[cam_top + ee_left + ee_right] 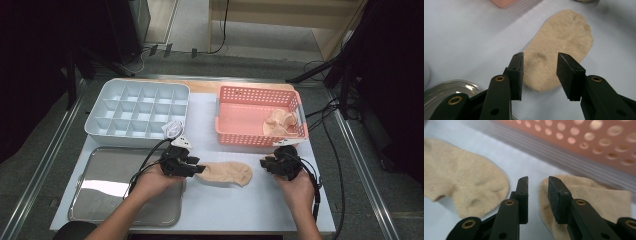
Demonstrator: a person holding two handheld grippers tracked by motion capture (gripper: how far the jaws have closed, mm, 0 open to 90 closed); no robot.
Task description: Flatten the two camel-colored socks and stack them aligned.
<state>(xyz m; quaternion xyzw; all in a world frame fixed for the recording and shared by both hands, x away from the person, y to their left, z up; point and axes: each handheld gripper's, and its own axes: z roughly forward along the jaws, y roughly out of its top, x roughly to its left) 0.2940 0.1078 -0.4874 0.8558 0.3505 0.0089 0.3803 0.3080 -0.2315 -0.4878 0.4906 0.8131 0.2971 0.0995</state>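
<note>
The flat beige fabric sock point(226, 173) lies on the white table mat point(210, 200) between both grippers. The left gripper point(540, 75) stands released over one end; the right gripper point(537, 198), jaws parted and empty, hovers beside a second beige sock point(586, 202). Each should straddle cloth squarely before clenching.

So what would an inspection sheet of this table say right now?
Surface: pale mat on a table, looks clean.
Job's things: beige sock flat on the mat; second sock just beyond the right gripper's jaws.
Clutter: pink basket with more beige socks; divider tray with a white bundle in one corner cell; metal tray, nothing in it.
Grippers: left gripper open, jaws either side of the sock's end, not pressing; right gripper open, nothing between the jaws.
Cables: one black cable trails from each gripper; more cables on the floor.
Surroundings: grey floor, dark stands, wooden furniture behind.
</note>
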